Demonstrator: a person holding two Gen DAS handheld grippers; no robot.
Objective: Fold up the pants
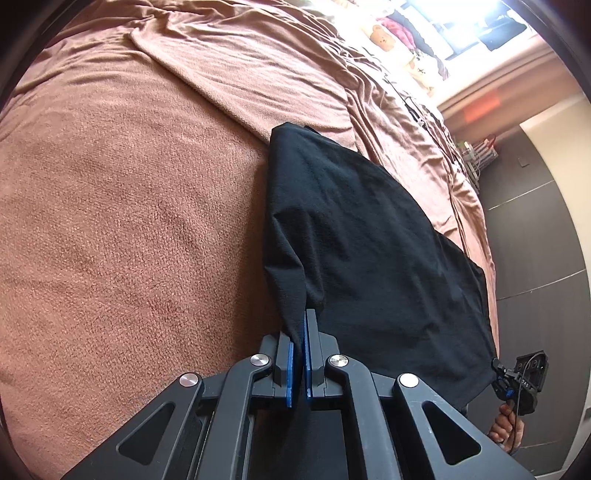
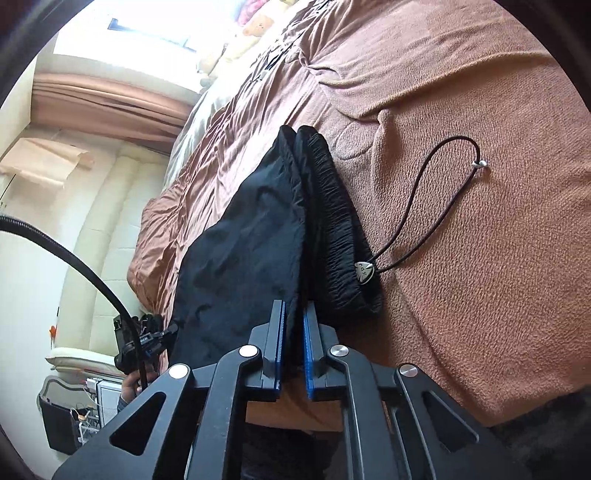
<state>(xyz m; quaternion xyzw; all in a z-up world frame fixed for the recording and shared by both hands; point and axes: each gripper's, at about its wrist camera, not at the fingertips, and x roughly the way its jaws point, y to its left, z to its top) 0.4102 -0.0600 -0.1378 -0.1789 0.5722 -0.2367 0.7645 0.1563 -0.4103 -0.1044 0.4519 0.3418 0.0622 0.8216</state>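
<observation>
The black pants (image 1: 369,236) are held up over a brown blanket-covered bed (image 1: 129,221). My left gripper (image 1: 300,332) is shut on one corner of the cloth, its blue pads pinching the fabric. My right gripper (image 2: 294,325) is shut on the other corner next to the gathered elastic waistband (image 2: 332,221). A black drawstring (image 2: 436,192) with a metal toggle (image 2: 365,272) lies on the blanket. Each gripper shows in the other's view, the right one (image 1: 517,380) and the left one (image 2: 144,339), both at the cloth's far corner.
Pillows and a bear plush (image 1: 384,35) lie at the head of the bed under a bright window. Dark floor (image 1: 535,240) runs beside the bed. A padded white wall (image 2: 110,221) and a black bin (image 2: 59,424) stand on the other side.
</observation>
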